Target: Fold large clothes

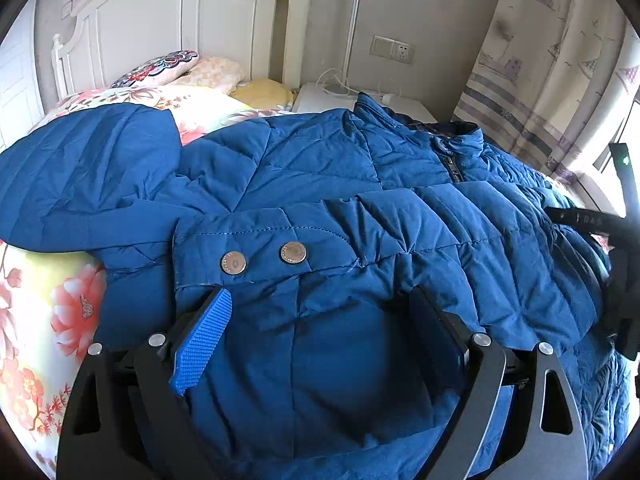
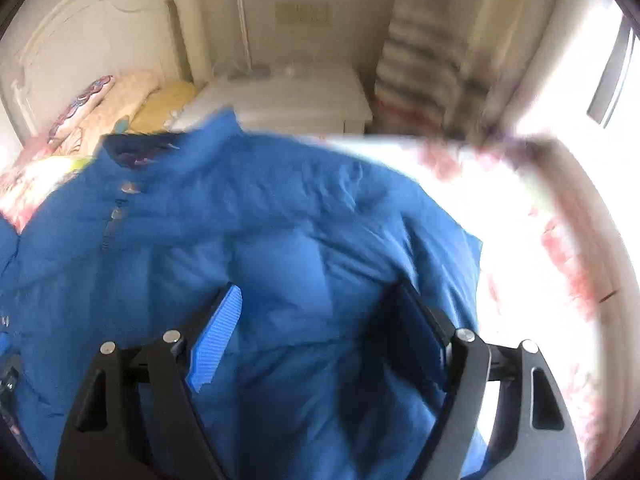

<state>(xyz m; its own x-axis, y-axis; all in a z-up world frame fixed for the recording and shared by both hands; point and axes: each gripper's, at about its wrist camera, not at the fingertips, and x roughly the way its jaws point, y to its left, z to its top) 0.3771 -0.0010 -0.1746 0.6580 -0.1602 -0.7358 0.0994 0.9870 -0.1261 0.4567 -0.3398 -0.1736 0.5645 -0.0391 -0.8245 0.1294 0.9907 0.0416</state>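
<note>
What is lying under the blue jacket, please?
The blue jacket lies on a floral bedspread, visible around its edges. Whatever lies beneath its middle is covered.

I see a blue quilted puffer jacket (image 1: 320, 184) spread front-up on the bed, collar (image 1: 444, 128) toward the headboard end, zip closed at the neck. One sleeve (image 1: 80, 168) lies out to the side. Two metal snaps (image 1: 264, 258) on a flap. Right wrist view blurry.
</note>
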